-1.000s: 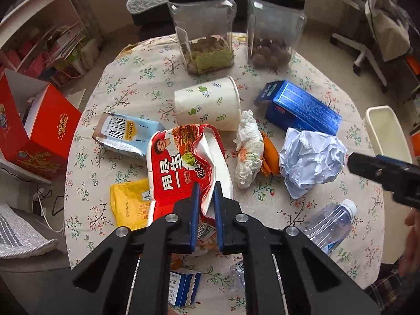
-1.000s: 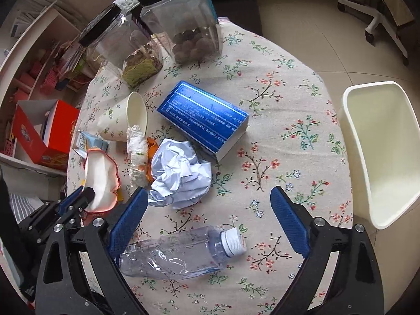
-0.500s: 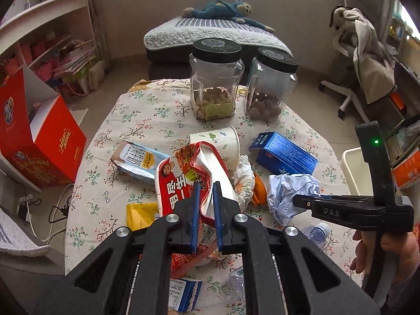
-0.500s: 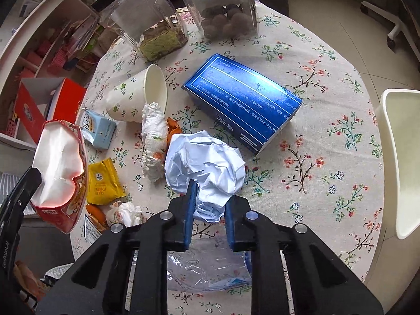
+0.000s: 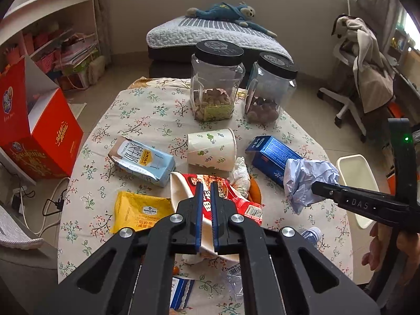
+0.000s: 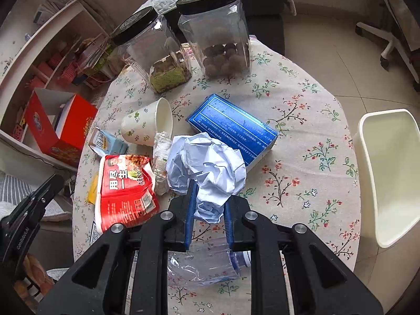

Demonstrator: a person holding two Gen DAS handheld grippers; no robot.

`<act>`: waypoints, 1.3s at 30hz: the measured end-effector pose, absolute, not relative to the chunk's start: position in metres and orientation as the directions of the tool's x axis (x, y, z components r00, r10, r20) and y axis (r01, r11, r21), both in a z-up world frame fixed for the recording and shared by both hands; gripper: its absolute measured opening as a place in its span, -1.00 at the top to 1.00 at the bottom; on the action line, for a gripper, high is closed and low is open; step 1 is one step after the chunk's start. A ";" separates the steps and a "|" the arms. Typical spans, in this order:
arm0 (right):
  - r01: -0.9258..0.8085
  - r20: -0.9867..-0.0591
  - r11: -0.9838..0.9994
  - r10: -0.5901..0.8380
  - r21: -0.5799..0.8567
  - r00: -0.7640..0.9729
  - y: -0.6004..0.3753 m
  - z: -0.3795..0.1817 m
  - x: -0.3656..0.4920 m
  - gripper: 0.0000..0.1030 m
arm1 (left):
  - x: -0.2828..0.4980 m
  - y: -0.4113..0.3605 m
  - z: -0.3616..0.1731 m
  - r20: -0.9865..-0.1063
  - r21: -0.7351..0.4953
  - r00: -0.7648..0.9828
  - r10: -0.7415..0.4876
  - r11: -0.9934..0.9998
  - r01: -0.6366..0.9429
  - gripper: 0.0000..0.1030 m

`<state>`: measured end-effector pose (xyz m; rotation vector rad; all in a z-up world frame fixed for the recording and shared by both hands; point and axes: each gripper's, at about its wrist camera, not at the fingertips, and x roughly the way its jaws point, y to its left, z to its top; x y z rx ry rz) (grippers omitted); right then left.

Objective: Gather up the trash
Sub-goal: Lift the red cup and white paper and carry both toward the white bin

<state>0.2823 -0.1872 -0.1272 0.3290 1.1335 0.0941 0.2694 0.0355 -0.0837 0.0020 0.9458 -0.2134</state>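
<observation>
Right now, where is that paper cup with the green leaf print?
The paper cup lies on its side mid-table in the left wrist view, just in front of the two black-lidded jars, between the pale blue carton and the blue box.

The crushed clear bottle [image 6: 207,265] lay mostly hidden behind the right hand-held gripper [image 6: 208,211]; print on the blue box [image 6: 233,128] was too small to read.

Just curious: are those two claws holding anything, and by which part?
Left gripper pinches the red noodle wrapper by its edge; right gripper clamps the crumpled paper by its lower end.
</observation>
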 end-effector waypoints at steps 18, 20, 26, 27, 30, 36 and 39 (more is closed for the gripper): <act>0.085 -0.852 0.944 0.245 0.318 0.463 -0.199 -0.114 0.273 0.65 | 0.293 0.089 -0.195 -0.827 -0.557 0.273 -0.492 0.783 -0.276 -0.31; 0.083 -0.852 0.945 0.243 0.315 0.463 -0.200 -0.115 0.273 0.65 | 0.297 0.079 -0.198 -0.825 -0.559 0.269 -0.496 0.786 -0.263 -0.26; 0.086 -0.850 0.945 0.242 0.316 0.468 -0.204 -0.114 0.273 0.65 | 0.298 0.070 -0.181 -0.818 -0.554 0.310 -0.484 0.809 -0.197 0.46; 0.084 -0.848 0.944 0.244 0.318 0.471 -0.203 -0.113 0.273 0.65 | 0.296 0.071 -0.174 -0.814 -0.550 0.334 -0.475 0.816 -0.181 0.47; 0.063 -0.837 0.944 0.253 0.323 0.486 -0.198 -0.108 0.272 0.65 | 0.295 0.076 -0.155 -0.791 -0.558 0.393 -0.469 0.816 -0.151 0.47; 0.017 -0.816 0.950 0.257 0.310 0.517 -0.188 -0.099 0.267 0.65 | 0.286 0.087 -0.123 -0.790 -0.465 0.510 -0.340 0.874 -0.138 0.47; 0.005 -0.803 0.954 0.249 0.299 0.541 -0.187 -0.094 0.265 0.65 | 0.284 0.091 -0.112 -0.787 -0.405 0.557 -0.264 0.903 -0.144 0.47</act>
